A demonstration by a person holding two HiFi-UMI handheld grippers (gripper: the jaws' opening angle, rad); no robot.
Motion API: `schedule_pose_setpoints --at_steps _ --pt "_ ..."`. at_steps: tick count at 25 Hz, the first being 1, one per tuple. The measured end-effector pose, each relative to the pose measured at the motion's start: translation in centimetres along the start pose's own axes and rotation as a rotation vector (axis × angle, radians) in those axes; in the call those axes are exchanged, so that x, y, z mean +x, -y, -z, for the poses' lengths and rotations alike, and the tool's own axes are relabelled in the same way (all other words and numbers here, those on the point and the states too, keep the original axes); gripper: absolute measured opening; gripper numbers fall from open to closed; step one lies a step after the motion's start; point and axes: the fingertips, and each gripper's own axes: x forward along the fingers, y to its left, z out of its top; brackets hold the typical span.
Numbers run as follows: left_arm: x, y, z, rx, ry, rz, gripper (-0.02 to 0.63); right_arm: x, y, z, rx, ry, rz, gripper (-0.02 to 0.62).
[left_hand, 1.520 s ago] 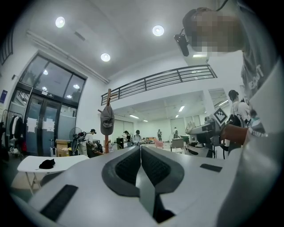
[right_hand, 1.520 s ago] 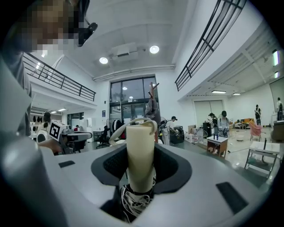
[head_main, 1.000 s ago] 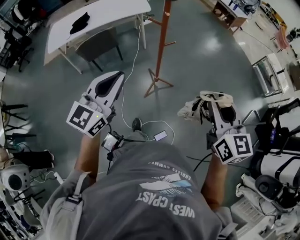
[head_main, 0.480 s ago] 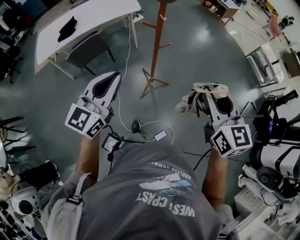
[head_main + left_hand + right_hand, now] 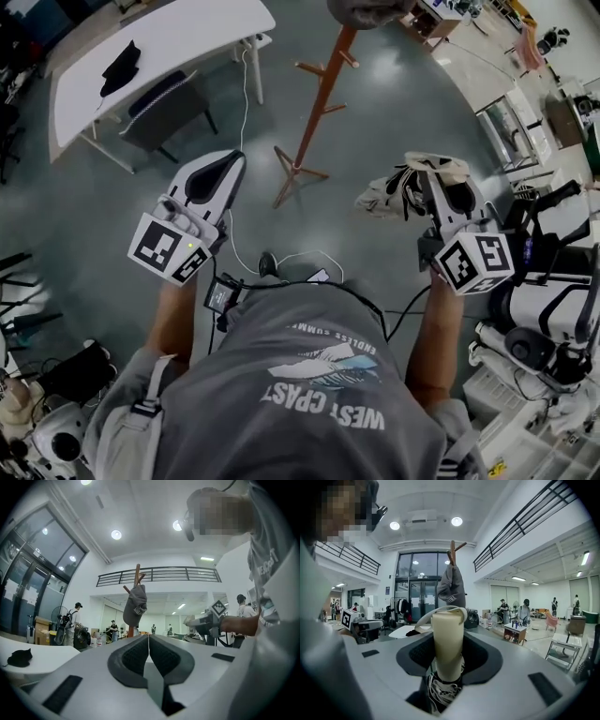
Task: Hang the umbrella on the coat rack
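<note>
The coat rack [image 5: 317,108] has come nearer, straight ahead of the right gripper [image 5: 436,180], whose jaws pinch the umbrella [image 5: 448,637]. The left gripper [image 5: 148,644] has its jaws pressed together, empty. Hanging looks close.

Grey floor [image 5: 394,122]: coat rack [image 5: 316,117], white table [image 5: 178,37], chair [image 5: 161,105] standing.

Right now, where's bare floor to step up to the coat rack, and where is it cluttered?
Bare floor lies right of the coat rack, up to the cart. Left of it a white cable runs from the table toward you.
</note>
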Motion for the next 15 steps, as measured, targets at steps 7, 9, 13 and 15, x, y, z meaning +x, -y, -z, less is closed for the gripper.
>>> schedule_pose_setpoints --at_steps 7,9,13,15 --pt "-1.6 -1.7 -0.3 -0.008 0.036 -0.057 0.020 6.2 1.7 -0.4 -0.007 -0.027 -0.028 0.170" --pt "-1.8 -1.8 0.0 -0.010 0.040 -0.095 0.020 8.3 2.4 0.0 -0.017 -0.039 -0.061 0.170" --pt "-1.9 -2.1 1.5 0.016 0.018 -0.200 0.020 12.7 3.8 2.0 -0.031 -0.071 -0.144 0.170" --pt "-1.5 -2.1 2.4 0.034 0.002 -0.268 0.020 14.7 4.3 3.1 -0.041 -0.078 -0.200 0.170"
